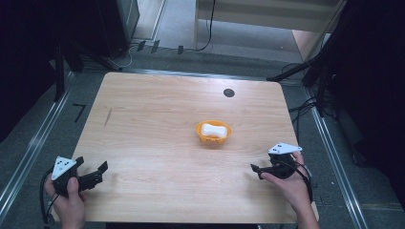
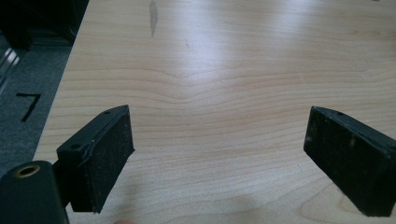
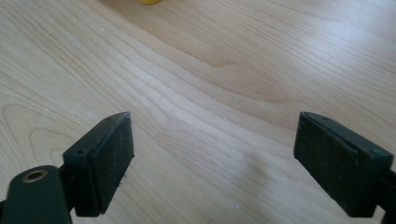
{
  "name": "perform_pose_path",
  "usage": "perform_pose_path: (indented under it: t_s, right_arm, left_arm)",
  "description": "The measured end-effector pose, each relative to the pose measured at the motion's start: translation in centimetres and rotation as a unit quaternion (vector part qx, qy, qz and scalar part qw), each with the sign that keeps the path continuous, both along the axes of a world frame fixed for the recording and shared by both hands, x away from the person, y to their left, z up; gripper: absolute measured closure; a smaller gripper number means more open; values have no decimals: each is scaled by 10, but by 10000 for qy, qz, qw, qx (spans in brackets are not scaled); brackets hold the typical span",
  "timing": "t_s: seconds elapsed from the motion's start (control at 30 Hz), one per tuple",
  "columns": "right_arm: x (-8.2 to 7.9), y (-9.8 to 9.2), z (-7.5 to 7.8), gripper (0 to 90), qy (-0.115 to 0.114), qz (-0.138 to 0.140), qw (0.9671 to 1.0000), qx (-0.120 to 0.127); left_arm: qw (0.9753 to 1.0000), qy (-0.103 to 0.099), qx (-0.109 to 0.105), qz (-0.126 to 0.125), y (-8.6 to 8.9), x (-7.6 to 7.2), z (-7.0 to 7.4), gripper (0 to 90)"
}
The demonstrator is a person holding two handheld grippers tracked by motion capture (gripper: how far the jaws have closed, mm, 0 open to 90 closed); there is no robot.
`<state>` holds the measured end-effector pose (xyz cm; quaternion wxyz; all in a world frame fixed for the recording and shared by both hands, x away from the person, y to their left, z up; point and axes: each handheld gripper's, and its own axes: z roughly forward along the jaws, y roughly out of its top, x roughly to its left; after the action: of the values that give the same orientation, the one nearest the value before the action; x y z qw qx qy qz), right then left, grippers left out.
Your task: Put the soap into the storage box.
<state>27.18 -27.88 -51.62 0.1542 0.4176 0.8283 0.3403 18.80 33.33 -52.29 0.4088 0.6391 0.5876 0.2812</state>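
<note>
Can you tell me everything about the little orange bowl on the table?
The orange bowl is small and round, with a wavy rim, and looks like plastic or paper. It stands upright on the wooden table, a little right of the middle. Inside lies a white lumpy thing, shaped a bit like a bone; what it is cannot be told. Nothing else touches the bowl. The right gripper is the nearer one, but apart from it, with its jaws open.

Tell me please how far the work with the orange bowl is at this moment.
It looks barely started. The orange bowl sits mid-table with a white object already inside it. Nothing is in hand: the left tool and right tool rest near the table's front corners, jaws wide open and empty. Reaching for the bowl or its contents is still left.
</note>
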Motion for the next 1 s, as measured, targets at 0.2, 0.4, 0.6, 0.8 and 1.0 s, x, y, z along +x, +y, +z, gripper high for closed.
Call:
perform_pose_path:
  t_s: [0.2, 0.4, 0.6, 0.8, 1.0]
  right_arm:
    - [-10, -14, -6, 37, -33, -151, 9996, 236]
    - [-20, -27, -12, 0, -80, -327, 9985, 443]
    - [-32, -42, -15, 0, -131, -510, 9974, 491]
    - [-43, -57, -20, 0, -146, -661, 9962, 548]
    - [-54, -73, -27, 0, -162, -850, 9945, 598]
  left_arm:
    - [10000, 3, 15, -3, 0, 0, 0, 87]
    - [10000, -9, 24, -5, -1, 0, 0, 87]
    - [10000, -8, 22, -5, -1, 0, 0, 87]
    - [10000, -11, 46, 7, -1, 0, 0, 87]
    - [10000, -7, 74, 9, -2, 0, 0, 87]
